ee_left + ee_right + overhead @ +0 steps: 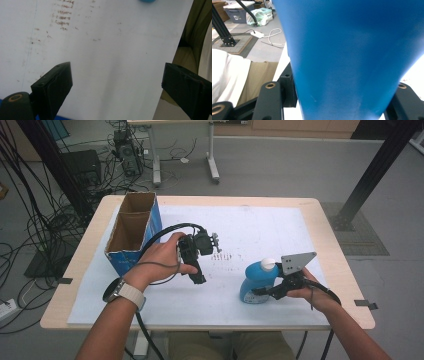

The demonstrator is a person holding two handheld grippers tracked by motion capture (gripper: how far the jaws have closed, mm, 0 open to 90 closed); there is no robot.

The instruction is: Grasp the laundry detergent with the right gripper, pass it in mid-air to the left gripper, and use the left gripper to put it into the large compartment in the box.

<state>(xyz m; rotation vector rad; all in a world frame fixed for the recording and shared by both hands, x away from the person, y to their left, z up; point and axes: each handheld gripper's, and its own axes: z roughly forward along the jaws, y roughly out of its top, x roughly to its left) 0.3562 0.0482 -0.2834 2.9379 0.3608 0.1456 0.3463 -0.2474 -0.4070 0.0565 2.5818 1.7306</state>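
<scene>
A blue bottle (256, 281) with a white cap (268, 264) stands upright on the white sheet (260, 227) at the front right. My right gripper (265, 291) comes in from the right and is shut on the bottle's lower body. In the right gripper view the blue bottle (352, 50) sits squeezed between the jaws of my right gripper (342, 100). My left gripper (199, 276) is held over the middle of the sheet, pointing down. Its jaws stand wide apart in the left gripper view, where my left gripper (117, 85) has nothing but white sheet between them.
An open blue cardboard box (132, 227) stands at the table's left rear. Faint reddish marks (222, 256) stain the sheet near its centre. The wooden table edge (345, 270) runs close on the right. Cables, desks and a black frame lie on the floor beyond.
</scene>
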